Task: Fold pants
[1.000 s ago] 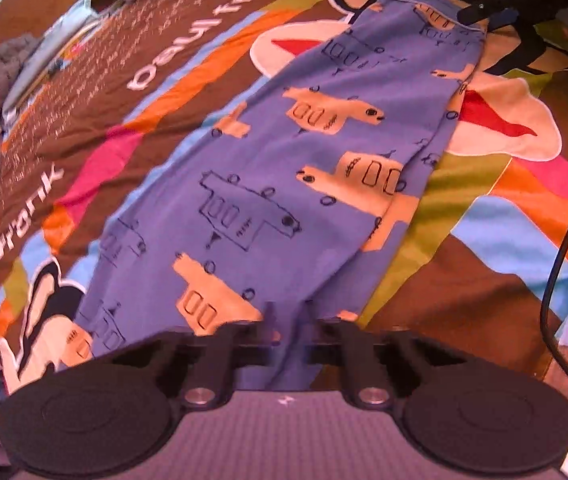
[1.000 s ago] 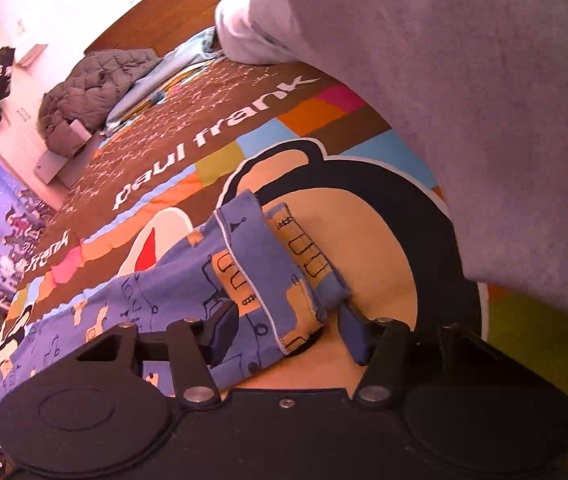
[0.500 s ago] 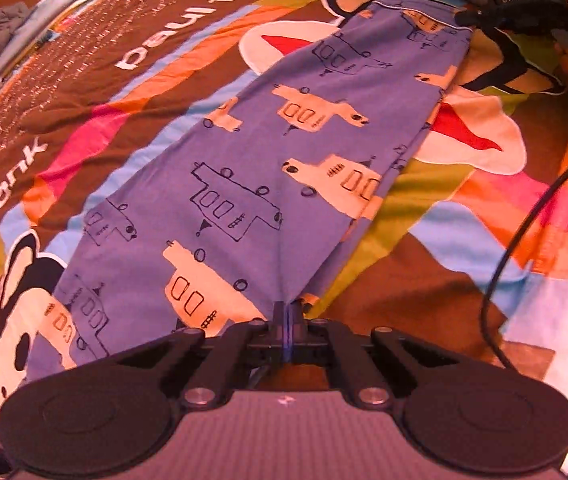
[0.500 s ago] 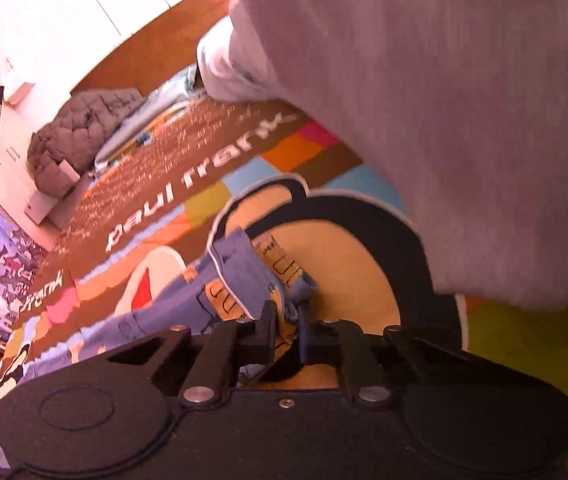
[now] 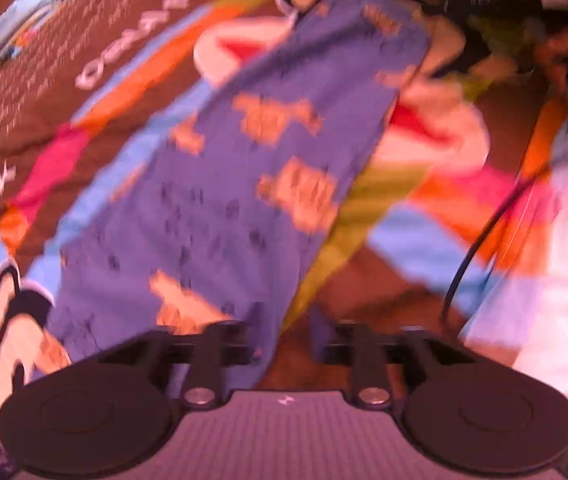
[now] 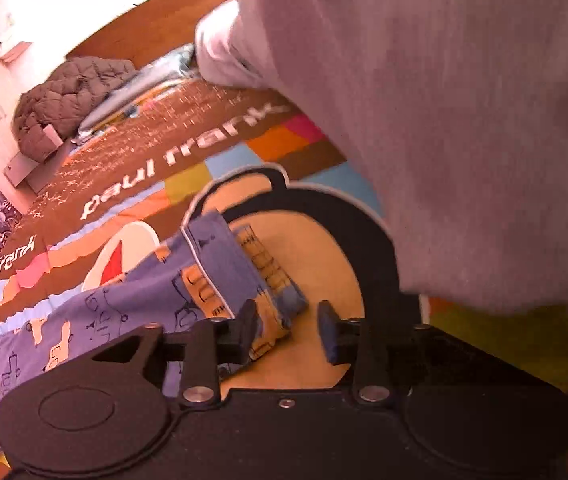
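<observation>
Beside pants (image 6: 219, 256): sleeve (image 6: 464, 120), jacket (image 6: 71, 96).

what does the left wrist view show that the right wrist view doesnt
Only the left wrist view shows a black cable at the right and the open left gripper. Only the right wrist view shows a grey quilted jacket, the wooden floor, a pale grey sleeve and the open right gripper beside the hem. Both show the blue patterned pants on the colourful "paul frank" blanket.
</observation>
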Motion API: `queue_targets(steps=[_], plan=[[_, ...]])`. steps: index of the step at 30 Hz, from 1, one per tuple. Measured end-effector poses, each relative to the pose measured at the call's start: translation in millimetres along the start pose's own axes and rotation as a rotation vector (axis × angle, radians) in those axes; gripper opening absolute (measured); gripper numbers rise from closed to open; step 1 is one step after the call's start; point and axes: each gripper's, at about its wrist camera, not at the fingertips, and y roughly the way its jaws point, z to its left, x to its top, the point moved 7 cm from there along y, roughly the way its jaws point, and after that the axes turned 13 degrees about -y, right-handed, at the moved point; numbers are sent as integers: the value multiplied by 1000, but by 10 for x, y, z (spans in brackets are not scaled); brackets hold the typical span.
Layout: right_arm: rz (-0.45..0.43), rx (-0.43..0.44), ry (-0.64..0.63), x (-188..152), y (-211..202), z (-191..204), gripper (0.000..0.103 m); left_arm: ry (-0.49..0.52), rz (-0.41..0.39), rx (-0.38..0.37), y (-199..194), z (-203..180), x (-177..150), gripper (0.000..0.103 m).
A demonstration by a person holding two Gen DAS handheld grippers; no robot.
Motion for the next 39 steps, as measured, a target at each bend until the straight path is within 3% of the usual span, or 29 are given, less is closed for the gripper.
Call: queue_targets(steps=[1, 2, 5, 9, 13, 17, 20, 22, 25, 33, 36, 39], plan=[[-17, -6, -26, 17, -36, 14, 47, 5, -40, -4, -63, -19, 114, 68], [-33, -14, -57, 29, -61, 32, 49, 13, -83, 3, -109, -38, 242, 70], [-41, -39, -151, 18, -50, 92, 49, 7, -221, 30, -143, -145, 748, 70], [-43, -28, -195, 36, -45, 122, 44, -78, -336, -83, 109, -396, 1450, 70], [-36, 0, -196, 50, -20, 94, 39, -31, -376, -135, 505, -659, 2008, 70], [-19, 35, -190, 7, 46, 90, 36, 9, -356, -160, 836, -817, 2361, 69], [-7, 51, -201, -6, 110, 118, 35, -8, -315, -212, 1022, -830, 2490, 53], [-9, 36, -213, 1, 148, 126, 27, -57, -279, -266, 1135, -799, 2522, 21], [1, 38, -230, -14, 198, 148, 14, -84, -275, -291, 1193, -782, 2518, 9], [-52, 22, -213, 5, 95, 100, 10, -140, -357, -339, 988, -822, 2518, 7], [-63, 5, -215, 17, 67, 90, 8, -124, -346, -307, 1070, -913, 2558, 7], [-62, -1, -207, 4, 84, 69, 11, -91, -318, -225, 1201, -966, 2586, 15]])
